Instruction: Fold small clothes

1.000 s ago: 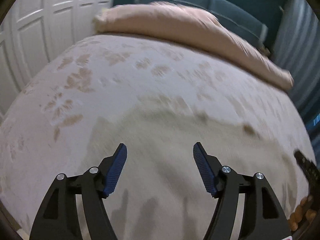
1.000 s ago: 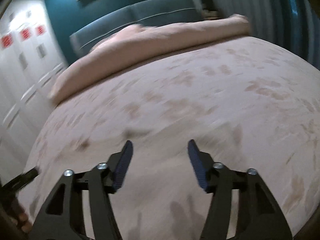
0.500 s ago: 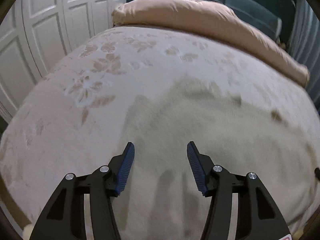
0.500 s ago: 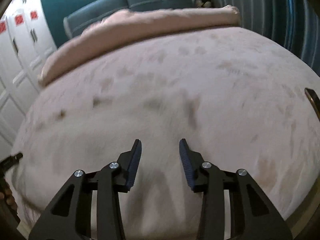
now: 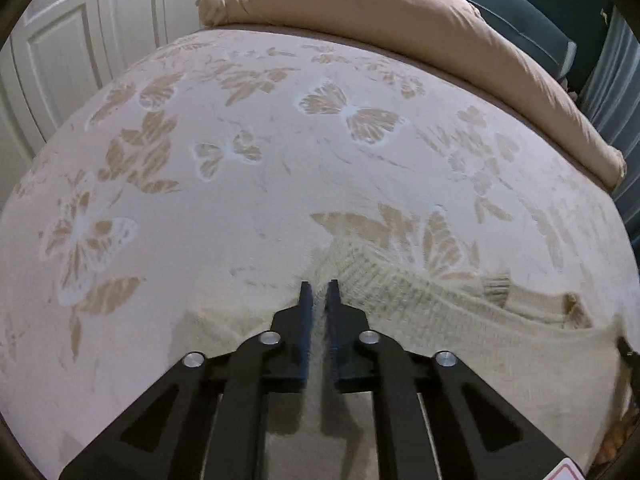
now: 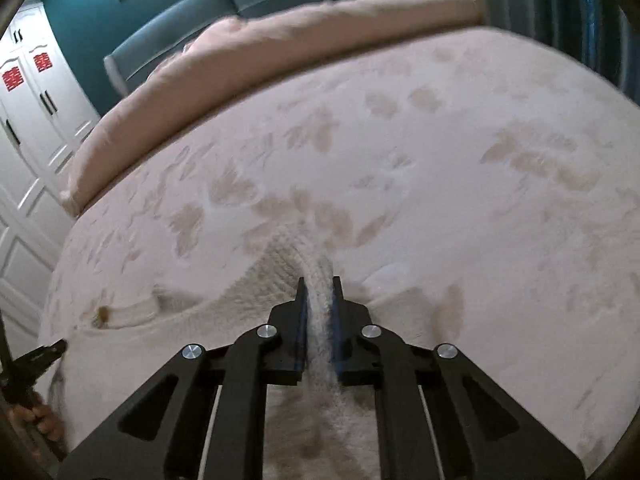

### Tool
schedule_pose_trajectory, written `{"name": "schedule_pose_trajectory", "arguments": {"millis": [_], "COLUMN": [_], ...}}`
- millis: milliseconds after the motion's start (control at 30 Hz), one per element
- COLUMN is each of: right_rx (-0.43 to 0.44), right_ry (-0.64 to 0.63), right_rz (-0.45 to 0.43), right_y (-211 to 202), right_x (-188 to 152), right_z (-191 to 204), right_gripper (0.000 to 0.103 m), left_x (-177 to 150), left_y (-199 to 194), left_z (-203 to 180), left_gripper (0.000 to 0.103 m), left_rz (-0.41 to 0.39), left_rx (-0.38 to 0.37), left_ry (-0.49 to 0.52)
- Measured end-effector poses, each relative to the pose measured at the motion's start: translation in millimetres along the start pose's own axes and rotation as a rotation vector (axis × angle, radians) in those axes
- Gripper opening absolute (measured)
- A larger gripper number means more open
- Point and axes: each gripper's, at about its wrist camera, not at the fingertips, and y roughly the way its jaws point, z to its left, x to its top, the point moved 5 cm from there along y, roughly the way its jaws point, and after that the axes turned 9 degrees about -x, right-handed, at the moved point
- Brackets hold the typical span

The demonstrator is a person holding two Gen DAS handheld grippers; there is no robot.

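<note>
A cream knitted sweater point(image 5: 420, 304) lies on the bed with its ribbed collar point(image 5: 496, 286) to the right. My left gripper point(image 5: 318, 294) is shut on its left shoulder edge. In the right wrist view the same sweater point(image 6: 248, 292) lies spread to the left, and my right gripper point(image 6: 319, 292) is shut on a bunched ridge of the sweater's right shoulder. A small brown mark point(image 6: 102, 314) sits by the collar.
The bed cover point(image 5: 240, 200) is pale with tan butterfly and leaf prints. A rolled pink duvet point(image 5: 380, 12) lies across the far end. White wardrobe doors point(image 5: 60, 40) stand on the left, a teal headboard point(image 6: 240, 8) behind.
Both grippers dropped to the sweater and went from open to shut on its shoulder edges.
</note>
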Motion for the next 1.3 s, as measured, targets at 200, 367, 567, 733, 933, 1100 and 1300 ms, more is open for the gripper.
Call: {"name": "schedule_pose_trajectory", "arguments": {"millis": [200,367,567,733,933,1100,1300], "right_rx": [-0.112,-0.059,-0.092,-0.111,-0.152,-0.175,-0.019], "right_ry": [-0.088,-0.039,-0.075,-0.087,-0.123,-0.142,-0.040], "right_rz": [0.045,0.048,0.031,0.009,-0.026,-0.034,-0.006], "right_y": [23,29,33,27,30,31,4], "right_x": [-13,-15,-11,-14,-18,-16,-1], "right_z": [7,-1,7,7,13,15,7], "right_gripper": [0.012,0.011,0.013,0.013,0.015,0.016,0.064], "left_x": [-7,-9,-10,-10,-13,-12,-6], "left_y": [17,22,24,23,25,26,4], "left_z": [0,-2,-8,-7,-9,-10,-6], "left_gripper": [0.008,0.008,0.008,0.009,0.009,0.009,0.032], "left_rz": [-0.018,-0.045,-0.054,-0.062,-0.086,-0.089,-0.096], "left_rx": [0.079,0.117,0.188,0.185,0.214,0.220,0.177], "left_ry": [0.062,0.104,0.158,0.155,0.175,0.181,0.129]}}
